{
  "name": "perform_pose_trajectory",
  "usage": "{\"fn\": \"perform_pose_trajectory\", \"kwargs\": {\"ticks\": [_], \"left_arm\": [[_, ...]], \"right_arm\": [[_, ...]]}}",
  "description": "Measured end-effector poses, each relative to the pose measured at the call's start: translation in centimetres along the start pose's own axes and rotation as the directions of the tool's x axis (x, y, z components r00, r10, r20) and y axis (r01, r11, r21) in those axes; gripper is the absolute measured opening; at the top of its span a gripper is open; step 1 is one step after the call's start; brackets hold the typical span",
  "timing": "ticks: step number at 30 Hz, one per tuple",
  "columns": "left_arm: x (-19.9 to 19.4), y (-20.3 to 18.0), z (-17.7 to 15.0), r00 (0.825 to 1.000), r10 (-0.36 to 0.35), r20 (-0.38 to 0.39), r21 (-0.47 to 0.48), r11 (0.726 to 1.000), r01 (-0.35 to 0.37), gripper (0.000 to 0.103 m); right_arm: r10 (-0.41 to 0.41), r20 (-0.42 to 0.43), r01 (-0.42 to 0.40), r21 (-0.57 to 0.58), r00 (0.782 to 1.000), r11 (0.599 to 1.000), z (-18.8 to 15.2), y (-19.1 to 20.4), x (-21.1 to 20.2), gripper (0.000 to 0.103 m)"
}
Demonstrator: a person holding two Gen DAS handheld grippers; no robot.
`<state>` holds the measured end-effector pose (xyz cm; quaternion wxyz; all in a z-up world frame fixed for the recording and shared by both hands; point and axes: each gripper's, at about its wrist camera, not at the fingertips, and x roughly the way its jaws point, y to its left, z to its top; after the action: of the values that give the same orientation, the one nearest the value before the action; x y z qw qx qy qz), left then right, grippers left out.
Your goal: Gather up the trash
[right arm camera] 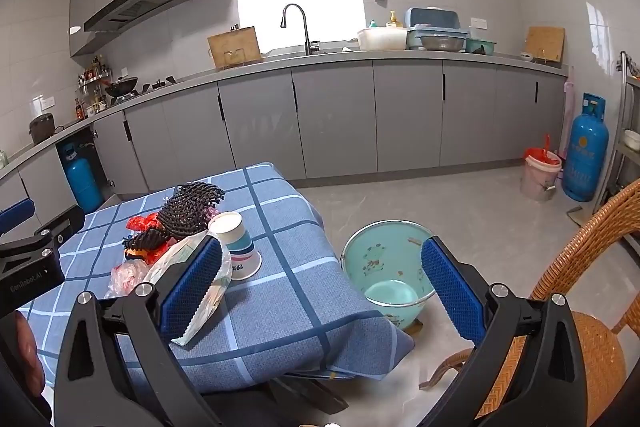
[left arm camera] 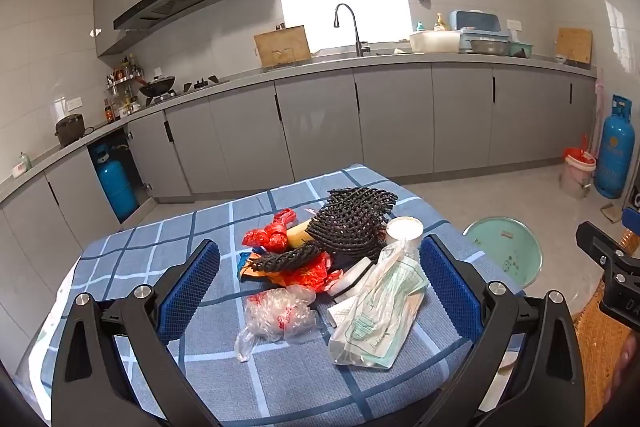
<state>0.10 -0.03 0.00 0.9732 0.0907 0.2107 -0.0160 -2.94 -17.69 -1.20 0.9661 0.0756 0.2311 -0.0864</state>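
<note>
Several pieces of trash are lying in one loose heap near the middle of the tabletop [left arm camera: 280, 379], which is wearing a blue checked cloth. The heap is comprising a black foam net [left arm camera: 352, 223], red plastic bags [left arm camera: 269, 235], a crumpled clear bag [left arm camera: 280, 315], a clear pouch with green print [left arm camera: 376, 315] and an upturned paper cup [right arm camera: 236, 243] at its right edge.

All of it is appearing light, soft and crushable; the films are likely proving slippery and springy, so a pinch on a bunched fold or knotted neck is looking safer than a flat face. The net is offering open mesh to catch. The cup is thin-walled and is calling for a gentle hold across its body.

The left gripper [left arm camera: 320, 291] is hovering over the heap, its fingers [left arm camera: 192, 291] standing fully spread and holding nothing. The right gripper [right arm camera: 320, 291] is likewise gaping wide and empty, straddling the tabletop's right edge.

A teal bin [right arm camera: 384, 267] is standing on the floor just beside the tabletop, judged the likely receptacle. A wicker chair [right arm camera: 592, 339] is sitting further right.
</note>
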Motion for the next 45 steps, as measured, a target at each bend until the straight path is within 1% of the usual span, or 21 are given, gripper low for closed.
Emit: {"fn": "perform_pose_trajectory", "kwargs": {"ticks": [6, 29, 31, 45], "left_arm": [[0.0, 0.2, 0.6, 1.000, 0.007, 0.000, 0.005, 1.000, -0.007, 0.099], [0.2, -0.3, -0.4, 1.000, 0.023, -0.004, 0.002, 1.000, -0.023, 0.099], [0.2, 0.6, -0.4, 1.000, 0.023, -0.003, -0.002, 1.000, -0.023, 0.099], [0.3, 0.6, -0.4, 1.000, 0.023, -0.004, -0.003, 1.000, -0.023, 0.099]], "right_arm": [[0.002, -0.002, -0.002, -0.003, 1.000, 1.000, -0.4, 0.2, 0.5, 0.098], [0.011, -0.014, -0.011, 0.002, 1.000, 1.000, -0.4, 0.1, 0.6, 0.098], [0.012, -0.016, -0.012, 0.000, 1.000, 1.000, -0.4, 0.1, 0.7, 0.098], [0.013, -0.022, -0.013, 0.000, 1.000, 1.000, -0.4, 0.2, 0.7, 0.098]]}}
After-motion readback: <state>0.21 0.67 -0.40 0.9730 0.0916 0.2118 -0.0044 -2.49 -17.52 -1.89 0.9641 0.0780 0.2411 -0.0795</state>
